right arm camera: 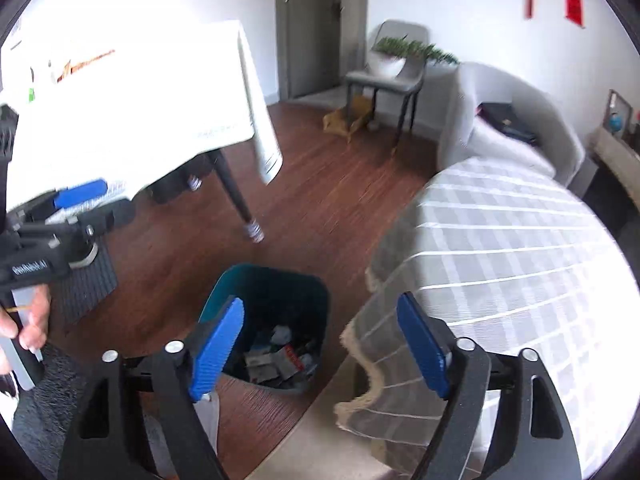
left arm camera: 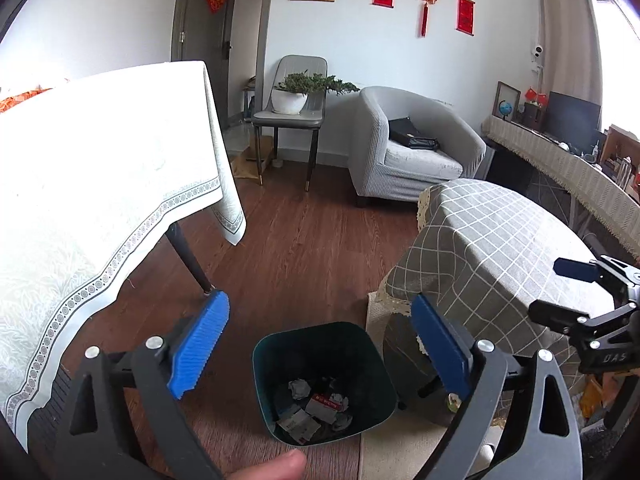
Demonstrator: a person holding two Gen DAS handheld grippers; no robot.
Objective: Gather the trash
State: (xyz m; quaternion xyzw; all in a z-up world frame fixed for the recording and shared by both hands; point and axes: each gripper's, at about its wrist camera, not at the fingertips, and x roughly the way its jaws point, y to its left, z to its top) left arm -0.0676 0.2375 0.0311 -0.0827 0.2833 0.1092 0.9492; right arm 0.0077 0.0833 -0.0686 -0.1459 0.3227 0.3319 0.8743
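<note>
We hold the left gripper (left arm camera: 320,350) and right gripper (right arm camera: 320,350) wide apart, empty, above the dark green plastic bin (left arm camera: 384,376) of crumpled paper scraps (left arm camera: 316,408).

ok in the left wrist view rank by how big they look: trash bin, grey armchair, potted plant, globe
1. grey armchair
2. trash bin, nearly as large, though it sits much closer to the camera, so true order is unsure
3. potted plant
4. globe

My left wrist view looks steeply down on the dark green plastic bin (left arm camera: 324,384) at lower centre, close. My right wrist view faces the bin (right arm camera: 268,320) similarly. Both share the brown wooden floor (left arm camera: 304,248).
</note>
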